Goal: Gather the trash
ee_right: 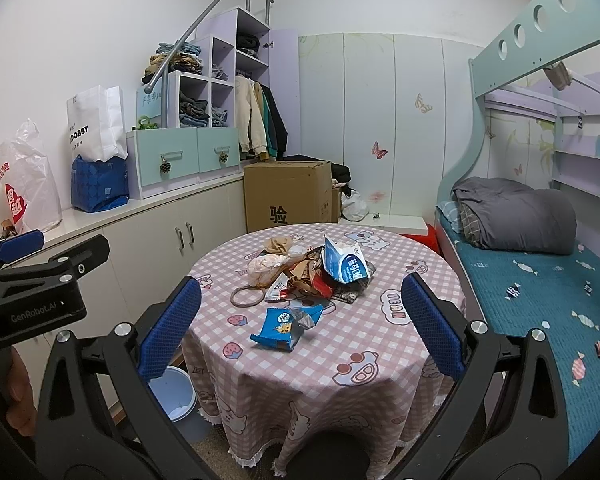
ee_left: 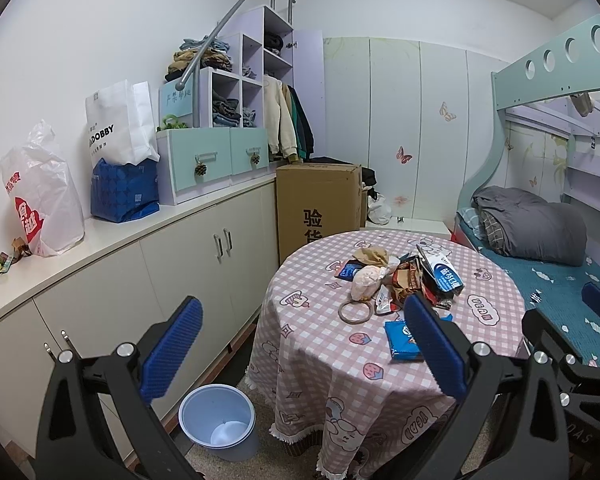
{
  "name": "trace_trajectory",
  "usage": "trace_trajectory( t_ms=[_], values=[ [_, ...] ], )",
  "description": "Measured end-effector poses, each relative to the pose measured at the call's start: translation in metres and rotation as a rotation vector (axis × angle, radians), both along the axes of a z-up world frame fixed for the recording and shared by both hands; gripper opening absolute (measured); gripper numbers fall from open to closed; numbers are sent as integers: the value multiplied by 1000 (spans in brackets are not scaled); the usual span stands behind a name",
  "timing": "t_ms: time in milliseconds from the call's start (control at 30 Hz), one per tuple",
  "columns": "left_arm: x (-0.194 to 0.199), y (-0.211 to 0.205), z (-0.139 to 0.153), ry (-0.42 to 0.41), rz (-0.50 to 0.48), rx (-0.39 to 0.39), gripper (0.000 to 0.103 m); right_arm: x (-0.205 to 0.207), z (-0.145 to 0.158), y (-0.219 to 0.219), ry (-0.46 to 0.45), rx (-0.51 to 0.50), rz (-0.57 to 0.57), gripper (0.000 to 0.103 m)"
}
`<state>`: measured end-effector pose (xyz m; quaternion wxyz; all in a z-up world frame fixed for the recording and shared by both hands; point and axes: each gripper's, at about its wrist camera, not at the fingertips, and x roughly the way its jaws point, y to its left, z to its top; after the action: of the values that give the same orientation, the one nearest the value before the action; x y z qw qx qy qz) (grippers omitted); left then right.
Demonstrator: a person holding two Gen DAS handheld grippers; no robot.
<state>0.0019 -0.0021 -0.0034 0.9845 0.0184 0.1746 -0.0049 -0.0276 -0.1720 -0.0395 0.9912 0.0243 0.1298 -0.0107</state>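
Left tongs (ee_left: 304, 350) and right tongs (ee_right: 300, 326) gape wide, empty, near the table (ee_right: 380, 360); wrapper pile (ee_right: 312, 274) mid-table; blue bin (ee_left: 218, 420) left.

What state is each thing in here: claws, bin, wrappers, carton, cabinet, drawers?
Left claw: open, holding nothing.
Right claw: open, holding nothing.
Blue waste bin: upright on the floor beside the table, nearly empty.
Blue snack wrapper: torn open, lying apart from the pile.
Trash pile: heaped mid-table.
Blue-white carton: torn open, atop the pile.
Cabinet doors: closed.
Teal drawers: closed.
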Motion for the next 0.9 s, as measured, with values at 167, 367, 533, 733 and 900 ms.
trace_trajectory(
  t_ms=[167,367,533,733,900],
  values=[
    [0,-1,0,1,1,0,99,3,1,0,-3,-1,-2,98],
    [0,-1,0,3,1,-1,99,-1,-1,-1,-1,-1,-1,98],
    [2,-2,-3,3,-1,-1,99,4,1,0,0,1,1,98],
    [2,-2,-3,3,0,-1,99,4,0,0,1,0,1,98],
    [2,-1,-2,4,-1,0,99,4,0,0,2,0,1,98]
  ],
)
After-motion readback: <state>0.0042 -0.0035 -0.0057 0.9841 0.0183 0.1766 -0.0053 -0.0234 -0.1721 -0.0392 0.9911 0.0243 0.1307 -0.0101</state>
